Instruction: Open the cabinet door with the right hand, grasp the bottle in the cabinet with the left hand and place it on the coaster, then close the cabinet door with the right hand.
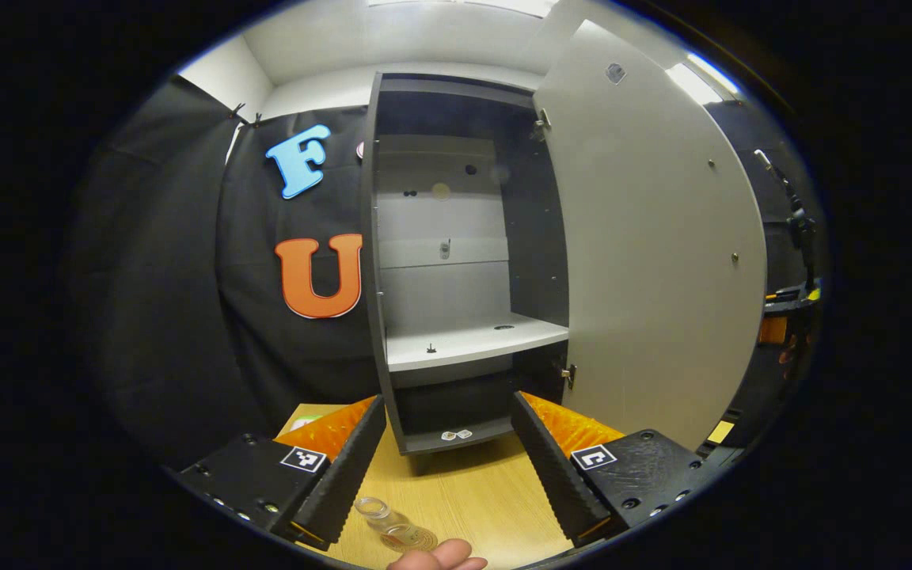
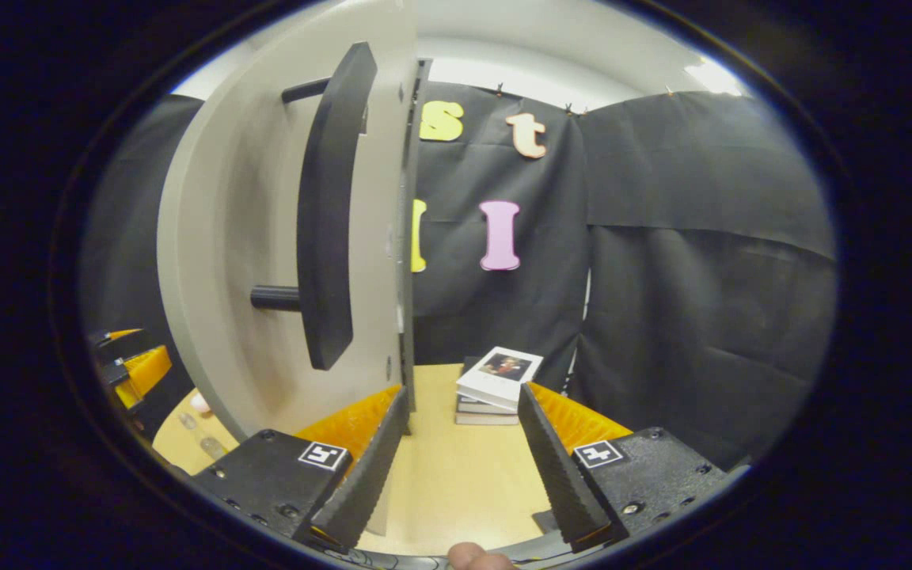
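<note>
One clear bottle [image 1: 381,513] stands on a round coaster [image 1: 412,540] on the wooden table [image 1: 472,491], between the left gripper [image 1: 448,467] fingers, which are spread wide and hold nothing. Behind it the grey cabinet [image 1: 456,261] is open, its shelf [image 1: 472,342] bare. The right gripper [image 2: 460,459], also wide open and empty, hangs beside the smooth door [image 2: 226,237] and its dark bar handle [image 2: 329,214], near stacked books [image 2: 495,384].

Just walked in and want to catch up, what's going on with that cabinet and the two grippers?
A person holds a gripper in each hand at a cabinet on a wooden table. Its door is swung open. The bottle lies on the table between the left gripper's open jaws, which do not press it. The right gripper is open, beside the door's outer face, near the handle. A stack of books sits behind.
</note>
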`<control>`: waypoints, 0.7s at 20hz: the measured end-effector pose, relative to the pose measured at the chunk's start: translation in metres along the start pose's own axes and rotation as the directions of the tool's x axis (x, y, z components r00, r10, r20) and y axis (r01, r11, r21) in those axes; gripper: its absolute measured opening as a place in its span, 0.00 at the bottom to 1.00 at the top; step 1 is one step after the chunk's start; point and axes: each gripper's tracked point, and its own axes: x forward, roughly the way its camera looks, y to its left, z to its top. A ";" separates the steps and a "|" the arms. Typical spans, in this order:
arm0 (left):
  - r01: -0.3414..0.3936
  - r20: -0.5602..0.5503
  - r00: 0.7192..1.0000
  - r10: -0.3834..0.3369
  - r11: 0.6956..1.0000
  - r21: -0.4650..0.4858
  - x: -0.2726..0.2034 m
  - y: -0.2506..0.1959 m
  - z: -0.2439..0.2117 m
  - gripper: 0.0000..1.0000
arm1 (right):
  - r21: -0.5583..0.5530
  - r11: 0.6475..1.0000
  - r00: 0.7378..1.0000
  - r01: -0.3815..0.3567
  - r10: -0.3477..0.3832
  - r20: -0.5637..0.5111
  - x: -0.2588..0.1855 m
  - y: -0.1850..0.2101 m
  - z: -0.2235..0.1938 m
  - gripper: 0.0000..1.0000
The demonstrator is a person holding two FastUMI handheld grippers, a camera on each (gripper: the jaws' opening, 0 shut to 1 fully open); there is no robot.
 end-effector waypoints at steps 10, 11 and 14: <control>-0.167 -0.048 0.984 0.172 0.982 0.086 -0.023 0.035 -0.013 0.96 | -0.025 0.972 0.972 -0.233 0.233 -0.002 0.024 0.070 -0.007 0.87; -0.177 -0.057 0.981 0.184 0.979 0.103 -0.026 0.036 -0.016 0.96 | -0.021 0.970 0.970 -0.244 0.244 -0.014 0.027 0.072 -0.010 0.90; -0.213 -0.080 0.972 0.220 0.973 0.092 -0.034 0.036 -0.024 0.96 | -0.041 0.966 0.966 -0.257 0.257 -0.003 0.035 0.073 -0.004 0.90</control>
